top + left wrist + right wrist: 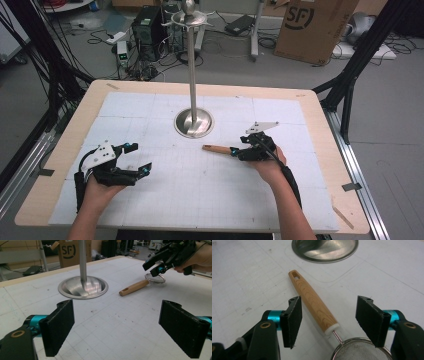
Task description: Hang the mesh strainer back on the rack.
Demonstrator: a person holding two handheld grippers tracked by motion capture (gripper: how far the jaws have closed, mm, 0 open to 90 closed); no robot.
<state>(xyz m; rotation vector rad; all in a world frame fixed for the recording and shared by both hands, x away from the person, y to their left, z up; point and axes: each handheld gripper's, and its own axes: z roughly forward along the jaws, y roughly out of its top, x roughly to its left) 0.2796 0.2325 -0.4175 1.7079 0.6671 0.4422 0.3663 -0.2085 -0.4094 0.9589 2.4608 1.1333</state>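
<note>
A: Starting at the left, what is the left gripper [134, 159] doing?

B: It rests low over the white gridded mat [210, 195], jaws spread wide, nothing between them. Next comes the steel stand [193, 120], its round base sitting on the mat.

A: And the strainer?

B: The small mesh strainer [329, 325] lies flat just right of that base, its wooden handle [313, 302] pointing towards it. The right gripper [329, 320] hovers over the handle's ferrule end, jaws released, one on each side, touching nothing.

A: What's the risk?

B: I'd judge that closing so near the ferrule could let the tapered handle pivot or slip, and the mesh bowl might swing into the stand.
</note>
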